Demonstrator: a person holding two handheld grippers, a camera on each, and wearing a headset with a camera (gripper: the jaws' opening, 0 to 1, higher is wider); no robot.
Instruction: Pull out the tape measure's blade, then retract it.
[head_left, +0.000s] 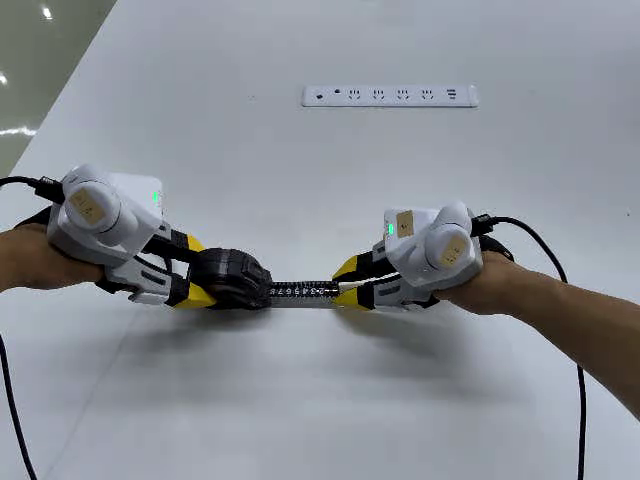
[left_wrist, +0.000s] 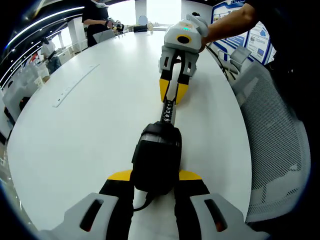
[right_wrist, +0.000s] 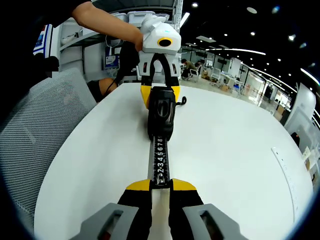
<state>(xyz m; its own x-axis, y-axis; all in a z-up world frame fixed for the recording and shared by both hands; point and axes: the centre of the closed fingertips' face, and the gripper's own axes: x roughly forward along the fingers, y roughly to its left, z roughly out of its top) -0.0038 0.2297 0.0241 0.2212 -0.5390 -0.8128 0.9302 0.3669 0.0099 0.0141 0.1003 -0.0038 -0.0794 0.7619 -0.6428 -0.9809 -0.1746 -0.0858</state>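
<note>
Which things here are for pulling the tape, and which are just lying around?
For the job: tape measure, blade, left gripper, right gripper.
Just lying about: power strip on the table.

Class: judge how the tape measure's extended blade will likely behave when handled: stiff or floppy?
The blade spans straight between case and right gripper, so probably stiff over this short length. Looks thin, so likely buckles if pushed endwise.

My left gripper (head_left: 198, 270) clamps the black tape measure (head_left: 235, 277) on the white counter (head_left: 300, 400). To the tape measure's right, its blade (head_left: 300, 290) runs out to my right gripper (head_left: 347, 283), which pinches the end. A power strip (head_left: 390, 96) lies well beyond the tape measure.
</note>
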